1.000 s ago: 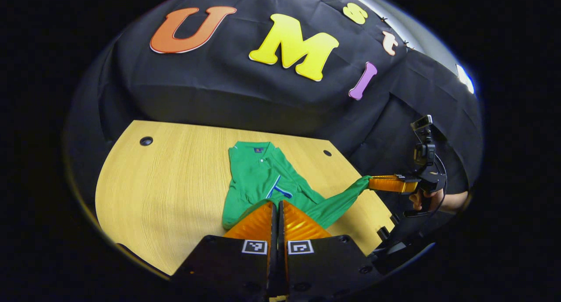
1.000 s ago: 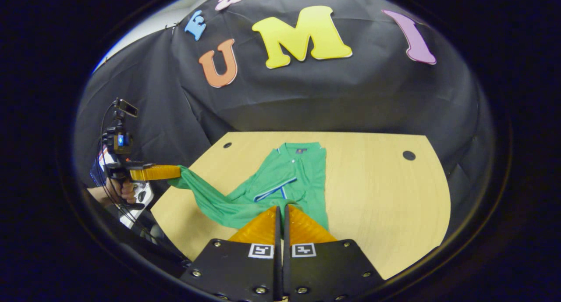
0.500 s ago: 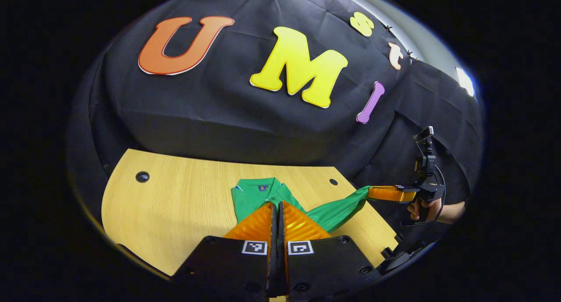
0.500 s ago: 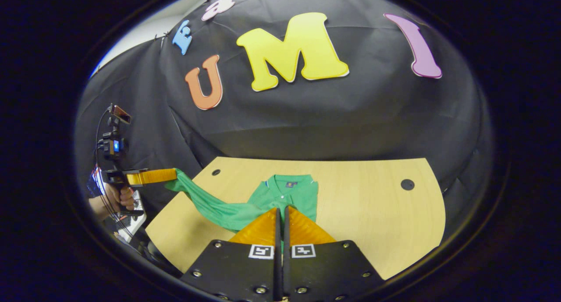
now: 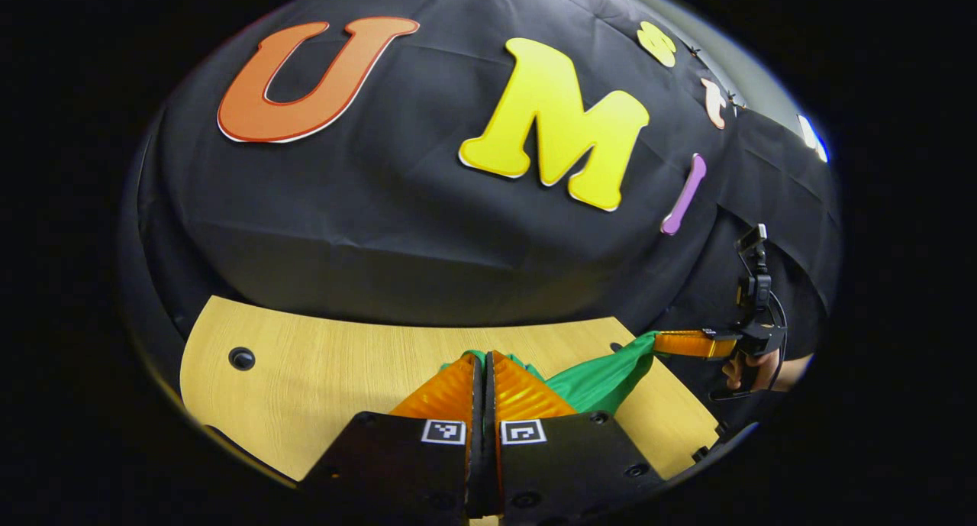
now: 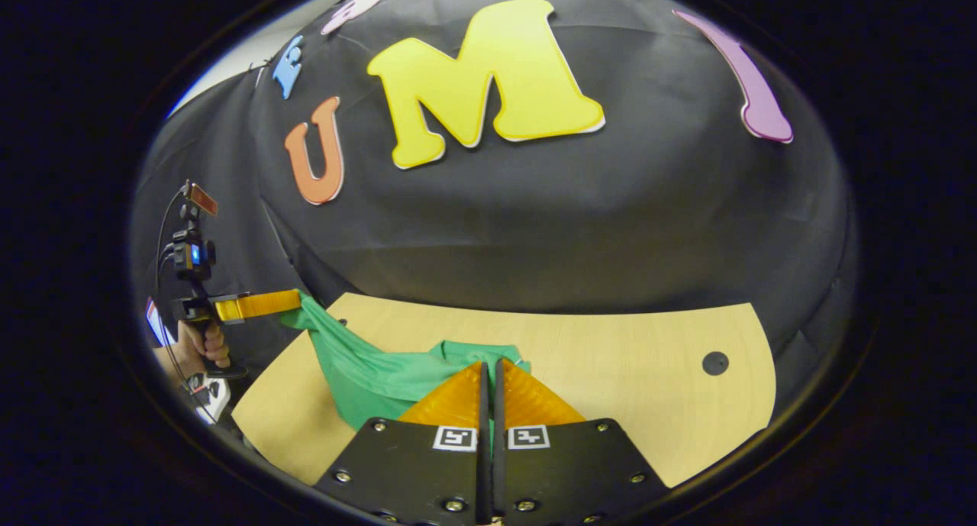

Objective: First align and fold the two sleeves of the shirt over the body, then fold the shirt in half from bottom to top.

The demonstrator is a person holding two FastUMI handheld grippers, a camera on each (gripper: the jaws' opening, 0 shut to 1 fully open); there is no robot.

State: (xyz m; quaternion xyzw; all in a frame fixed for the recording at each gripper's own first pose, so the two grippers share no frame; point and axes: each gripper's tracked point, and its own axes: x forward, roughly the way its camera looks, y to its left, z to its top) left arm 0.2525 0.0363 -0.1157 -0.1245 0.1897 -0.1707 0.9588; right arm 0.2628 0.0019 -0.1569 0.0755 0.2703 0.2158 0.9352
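The green shirt (image 5: 603, 381) lies on the wooden table (image 5: 320, 358), with its near edge lifted and stretched between the two grippers. My left gripper (image 5: 482, 358) is shut on green cloth at its tips, and it also appears farther off as the left gripper (image 6: 259, 304) pinching the shirt's corner. My right gripper (image 6: 488, 366) is shut on the shirt (image 6: 366, 373) too. It appears at the right as the right gripper (image 5: 687, 343) with cloth in its fingers. The collar and the body are hidden behind the fingers.
A hand (image 5: 736, 369) holds the far gripper past the table's right edge; another hand (image 6: 202, 343) shows at the left. The table (image 6: 633, 373) has a round hole (image 6: 715, 363), and a hole (image 5: 241, 358) on the other side. The black cloth wall rises just behind.
Both grippers have moved forward toward the collar end, carrying the shirt's lower edge over the body. The collar and the folded sleeves, visible earlier, are now covered or hidden.
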